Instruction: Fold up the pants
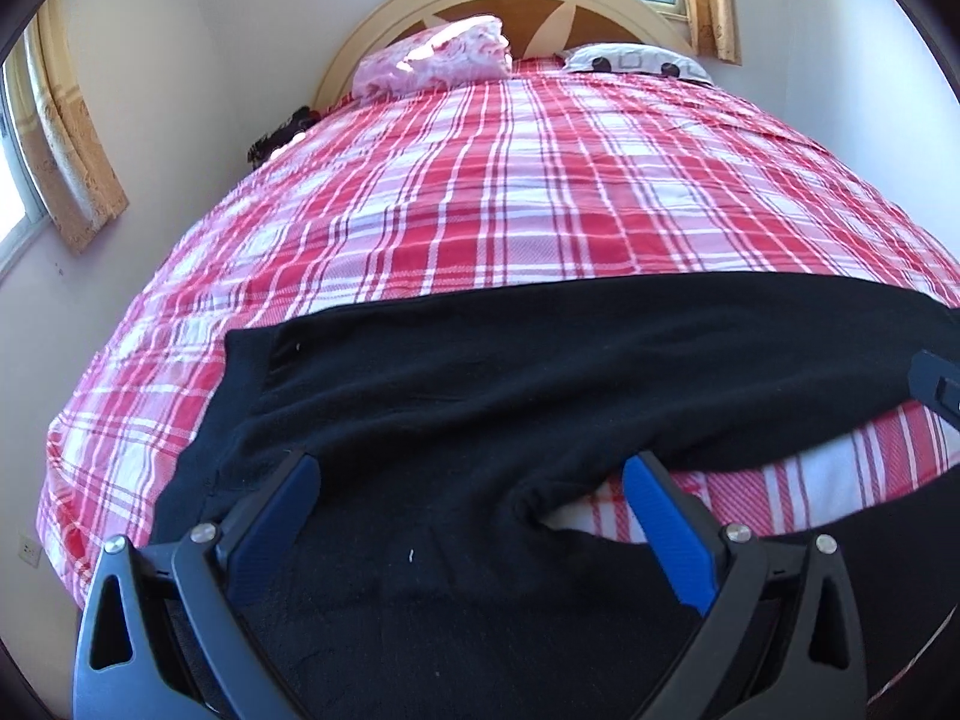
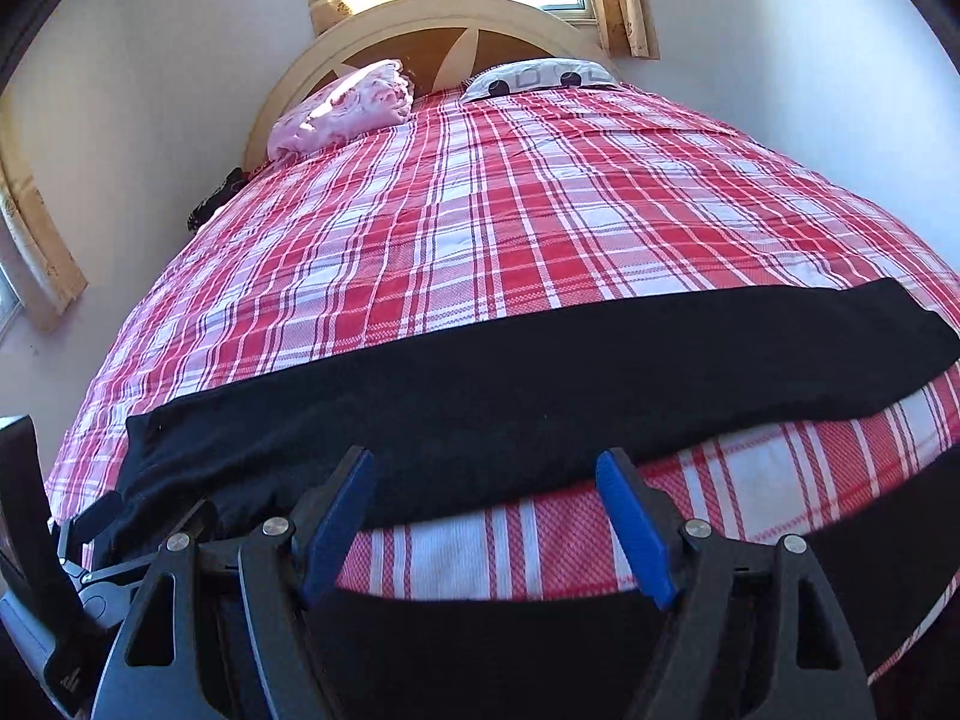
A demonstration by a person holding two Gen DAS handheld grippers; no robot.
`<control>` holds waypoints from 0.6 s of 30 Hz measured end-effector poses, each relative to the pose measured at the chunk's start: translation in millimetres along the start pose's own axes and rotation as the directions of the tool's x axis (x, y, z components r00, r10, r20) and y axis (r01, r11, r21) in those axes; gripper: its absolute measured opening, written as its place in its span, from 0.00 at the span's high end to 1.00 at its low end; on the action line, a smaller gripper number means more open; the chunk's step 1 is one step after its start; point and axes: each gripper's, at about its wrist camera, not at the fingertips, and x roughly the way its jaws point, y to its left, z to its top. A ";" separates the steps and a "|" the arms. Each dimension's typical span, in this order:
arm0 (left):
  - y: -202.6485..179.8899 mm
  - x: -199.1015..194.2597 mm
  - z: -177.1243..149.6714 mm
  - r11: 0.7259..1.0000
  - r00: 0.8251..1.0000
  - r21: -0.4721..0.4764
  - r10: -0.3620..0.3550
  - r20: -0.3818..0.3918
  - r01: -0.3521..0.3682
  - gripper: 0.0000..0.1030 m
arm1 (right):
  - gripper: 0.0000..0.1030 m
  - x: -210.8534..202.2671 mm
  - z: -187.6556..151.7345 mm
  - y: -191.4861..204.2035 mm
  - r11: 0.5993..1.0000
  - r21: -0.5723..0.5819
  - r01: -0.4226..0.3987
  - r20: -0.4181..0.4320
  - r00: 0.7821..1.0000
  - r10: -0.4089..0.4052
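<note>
Plaid bedspread (image 1: 480,192), pink pillow (image 1: 432,57), patterned pillow (image 1: 630,57), curved headboard (image 1: 372,24).

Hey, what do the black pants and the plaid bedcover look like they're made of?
Black pants: likely fleece or brushed knit; matte, fuzzy nap with lint specks. Red-and-white plaid bedcover: probably woven cotton; visible weave texture, flat, no sheen.

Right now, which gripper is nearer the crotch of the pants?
Left. The left gripper hangs open right over the crotch. The right gripper is open further along, over the gap between the legs.
</note>
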 end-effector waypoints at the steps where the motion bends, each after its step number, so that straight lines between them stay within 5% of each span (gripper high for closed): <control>1: -0.3 -3.0 -0.3 1.000 1.000 0.002 -0.005 0.001 0.005 0.00 | 0.25 -2.5 -1.8 -0.1 1.000 0.001 0.005 0.002 1.000 -0.005; 18: -5.2 -23.6 -2.3 1.000 0.999 0.007 -0.022 0.037 0.022 0.00 | 0.25 -22.7 -9.4 -1.3 0.999 0.040 0.019 0.001 1.000 -0.019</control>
